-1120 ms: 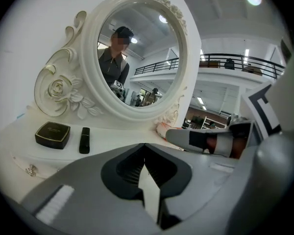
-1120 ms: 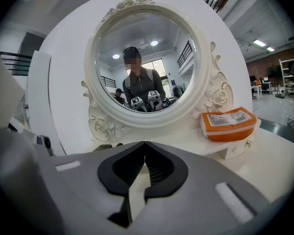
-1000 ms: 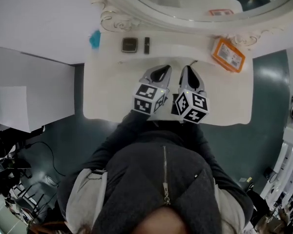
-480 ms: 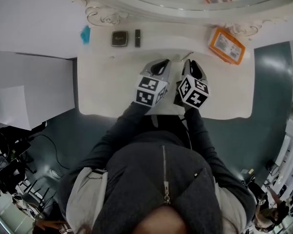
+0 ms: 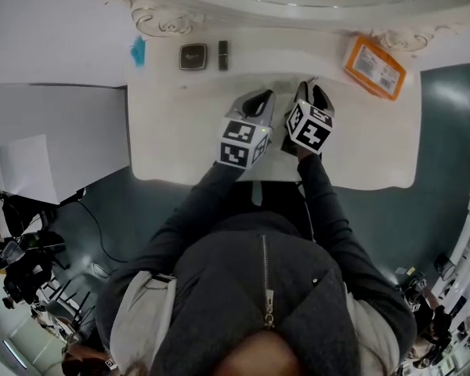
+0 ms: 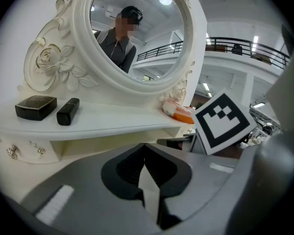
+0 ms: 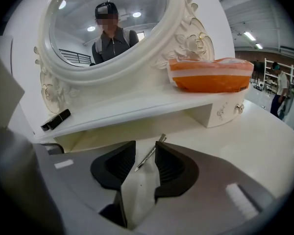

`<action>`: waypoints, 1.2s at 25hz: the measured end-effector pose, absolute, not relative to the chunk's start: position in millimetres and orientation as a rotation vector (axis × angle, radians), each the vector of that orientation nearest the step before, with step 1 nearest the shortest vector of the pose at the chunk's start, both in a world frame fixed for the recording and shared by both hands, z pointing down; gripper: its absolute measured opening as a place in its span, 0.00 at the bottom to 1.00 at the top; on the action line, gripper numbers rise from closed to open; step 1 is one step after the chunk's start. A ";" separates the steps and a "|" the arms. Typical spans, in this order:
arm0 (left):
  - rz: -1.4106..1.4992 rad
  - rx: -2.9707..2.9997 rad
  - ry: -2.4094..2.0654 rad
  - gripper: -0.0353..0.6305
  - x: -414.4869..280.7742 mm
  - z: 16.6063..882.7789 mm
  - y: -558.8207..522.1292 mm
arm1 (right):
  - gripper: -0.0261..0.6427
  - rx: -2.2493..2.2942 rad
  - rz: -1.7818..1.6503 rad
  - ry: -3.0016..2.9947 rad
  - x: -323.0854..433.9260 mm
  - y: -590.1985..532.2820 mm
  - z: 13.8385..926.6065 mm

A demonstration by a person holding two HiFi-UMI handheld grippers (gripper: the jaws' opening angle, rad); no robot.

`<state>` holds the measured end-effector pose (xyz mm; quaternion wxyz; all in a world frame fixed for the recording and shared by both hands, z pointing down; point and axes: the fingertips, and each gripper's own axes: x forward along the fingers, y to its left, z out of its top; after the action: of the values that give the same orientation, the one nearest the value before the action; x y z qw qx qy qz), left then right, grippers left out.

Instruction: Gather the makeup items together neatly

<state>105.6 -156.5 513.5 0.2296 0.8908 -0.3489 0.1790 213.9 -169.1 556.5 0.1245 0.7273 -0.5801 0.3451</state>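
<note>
Grey ribbed pads of the right gripper [image 7: 145, 148] stand partly apart, having just been opening. We see a thin silver stick [image 7: 149, 156] lying on the white tabletop [image 7: 264, 146] in the gap between them, and neither pad presses on it (what kind of makeup item it is cannot be made out). The left gripper [image 6: 144, 147] has its jaws fully together with nothing between them. In the head view we find the two grippers just beside each other over the middle of the tabletop, left gripper [image 5: 260, 99] and right gripper [image 5: 312, 91] both aimed at the raised shelf [image 5: 290, 53] at the back.

On that shelf, towards its left end, a black compact [image 6: 36, 106] lies just beside a black tube [image 6: 68, 111]. An orange packet [image 7: 209, 75] sits at the shelf's right end, well apart from those two. An oval mirror [image 6: 137, 58] in a carved white frame stands behind the shelf.
</note>
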 end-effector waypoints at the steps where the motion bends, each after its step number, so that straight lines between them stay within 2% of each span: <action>1: 0.495 2.449 -0.963 0.07 104.1 514.1 -156.8 | 0.23 2.117 1.012 -1.679 214.3 -171.0 558.3; 18: 0.509 2.418 -0.998 0.07 83.4 519.7 -166.5 | 0.29 2.163 1.125 -1.419 220.2 -179.2 583.5; 22: 0.517 2.410 -1.003 0.07 77.2 521.9 -167.9 | 0.29 2.156 1.122 -1.369 218.5 -178.2 589.1; 24: 0.523 2.406 -1.006 0.07 74.5 523.4 -168.3 | 0.25 2.158 1.117 -1.325 219.5 -176.0 591.1; 30: 0.512 2.397 -1.013 0.07 70.9 522.7 -169.2 | 0.25 2.175 1.101 -1.293 221.0 -175.4 590.2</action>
<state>70.9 -169.2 522.7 0.2423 0.8770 -0.3704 0.1872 221.0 -175.4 590.2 0.1900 0.7738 -0.4601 0.3917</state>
